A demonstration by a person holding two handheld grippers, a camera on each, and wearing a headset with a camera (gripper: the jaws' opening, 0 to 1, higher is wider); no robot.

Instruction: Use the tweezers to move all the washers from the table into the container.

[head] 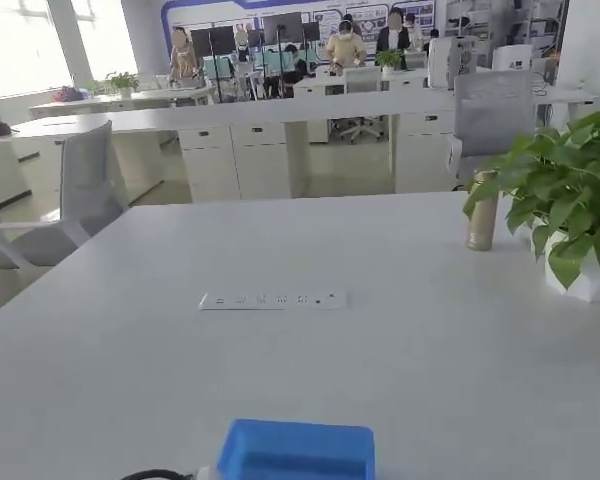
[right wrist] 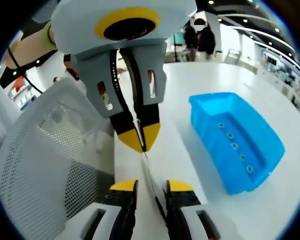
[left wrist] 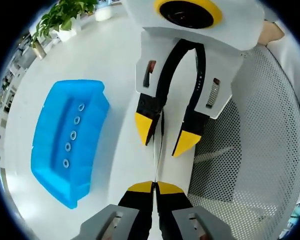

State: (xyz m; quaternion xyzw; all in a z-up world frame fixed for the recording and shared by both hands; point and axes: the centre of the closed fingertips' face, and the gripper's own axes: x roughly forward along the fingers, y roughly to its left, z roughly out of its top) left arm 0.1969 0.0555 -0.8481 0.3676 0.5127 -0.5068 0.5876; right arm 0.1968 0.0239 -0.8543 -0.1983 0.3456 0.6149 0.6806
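We see left tongs clamped shut on thin silver metal tweezers; right tongs stand apart, the tweezers' far end between them. Five small metal ring washers lie in a row inside the blue plastic rectangular container on the white worktop

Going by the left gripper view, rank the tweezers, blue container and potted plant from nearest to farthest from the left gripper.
1. tweezers, clamped in the left gripper itself.
2. blue container, off to the view's left.
3. potted plant, far upper left.
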